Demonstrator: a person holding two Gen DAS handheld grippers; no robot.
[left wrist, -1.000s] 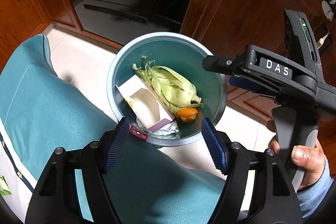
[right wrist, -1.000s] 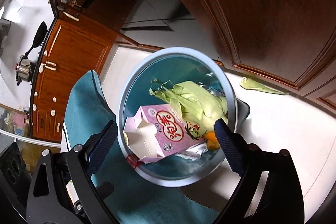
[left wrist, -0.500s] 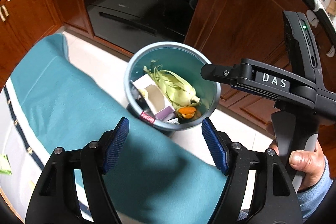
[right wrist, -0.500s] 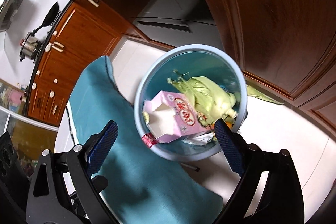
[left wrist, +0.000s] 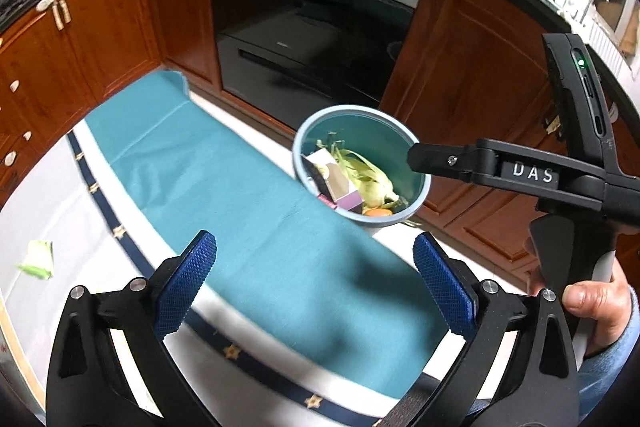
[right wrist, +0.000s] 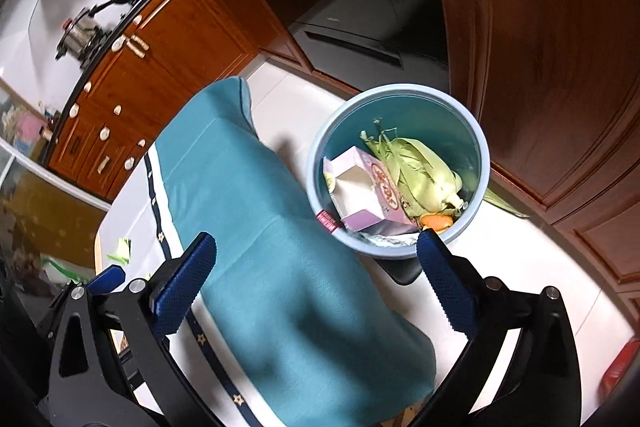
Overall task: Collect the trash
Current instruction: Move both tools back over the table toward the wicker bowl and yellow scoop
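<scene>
A pale blue trash bin (left wrist: 418,201) (right wrist: 316,163) stands on the floor beside the table's edge. It holds corn husks (left wrist: 370,173) (right wrist: 416,171), a pink carton (left wrist: 340,185) (right wrist: 360,187) and an orange peel (left wrist: 378,213) (right wrist: 438,222). My left gripper (left wrist: 314,277) is open and empty above the teal tablecloth (left wrist: 248,195). My right gripper (right wrist: 316,277) is open and empty, above the cloth's edge near the bin; its body shows in the left wrist view (left wrist: 520,173). A pale green scrap (left wrist: 38,261) (right wrist: 122,251) lies on the table at the left.
Wooden cabinets (left wrist: 100,27) and a dark oven (left wrist: 312,27) stand behind the bin. A husk piece (right wrist: 502,205) lies on the floor by the cabinet. Pans (right wrist: 80,35) sit on the counter. A red object (right wrist: 618,367) is at the far right.
Both grippers have pulled up and back from the bin. The bin looks smaller and more of the tablecloth and kitchen shows. Both stay open and empty.
</scene>
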